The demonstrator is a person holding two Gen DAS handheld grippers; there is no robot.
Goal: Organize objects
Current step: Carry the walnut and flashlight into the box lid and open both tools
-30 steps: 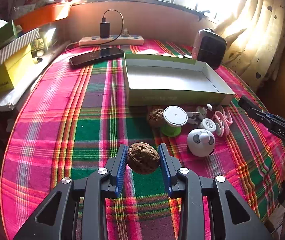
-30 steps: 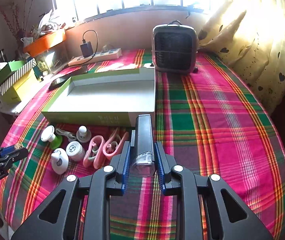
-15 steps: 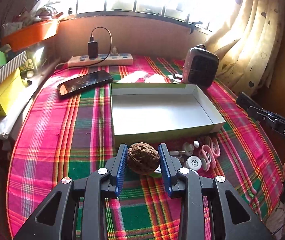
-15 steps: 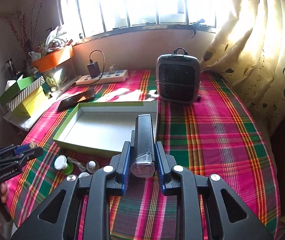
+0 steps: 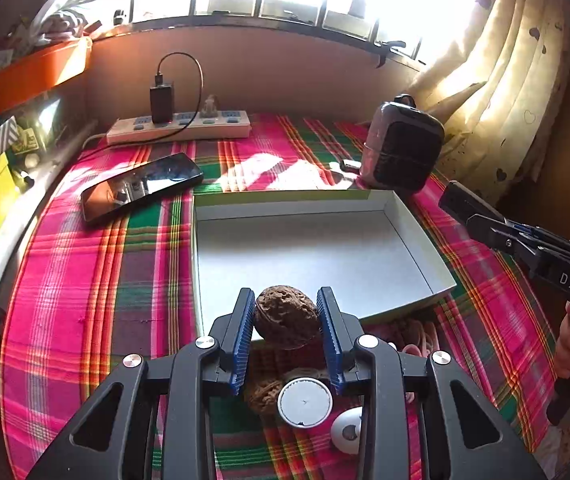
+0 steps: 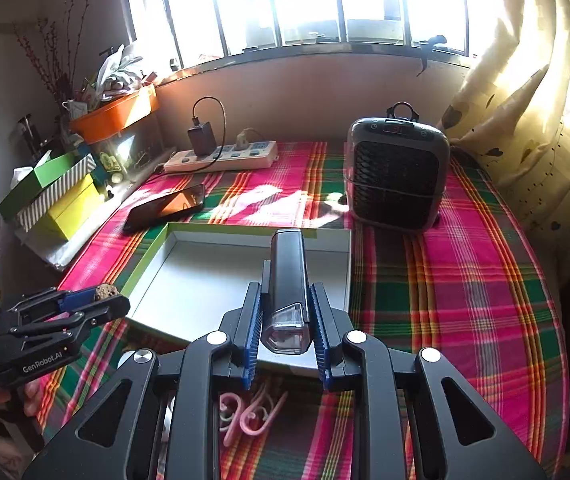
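Note:
My left gripper (image 5: 286, 316) is shut on a brown walnut (image 5: 287, 322), held in the air over the near edge of the shallow white box (image 5: 309, 248) with green sides. My right gripper (image 6: 287, 312) is shut on a long black light (image 6: 288, 280) with a clear lens end, raised over the near right corner of the same box (image 6: 213, 276). Each gripper shows in the other's view: the right one (image 5: 451, 200) at the right, the left one (image 6: 121, 304) with its walnut (image 6: 105, 292) at the left. Below the left gripper lie a second walnut (image 5: 263, 394), a white round cap (image 5: 305, 402) and a small white item (image 5: 347, 430).
The table wears a pink and green plaid cloth (image 6: 465, 280). A black phone (image 5: 141, 186), a white power strip (image 5: 181, 128) with a charger, and a small grey heater (image 6: 397, 172) stand behind the box. Pink clips (image 6: 245, 412) lie near the front. Boxes (image 6: 53, 196) are stacked at the left.
Both grippers have risen and moved toward the white box with their loads; the small items on the cloth have slid down under the fingers in both views.

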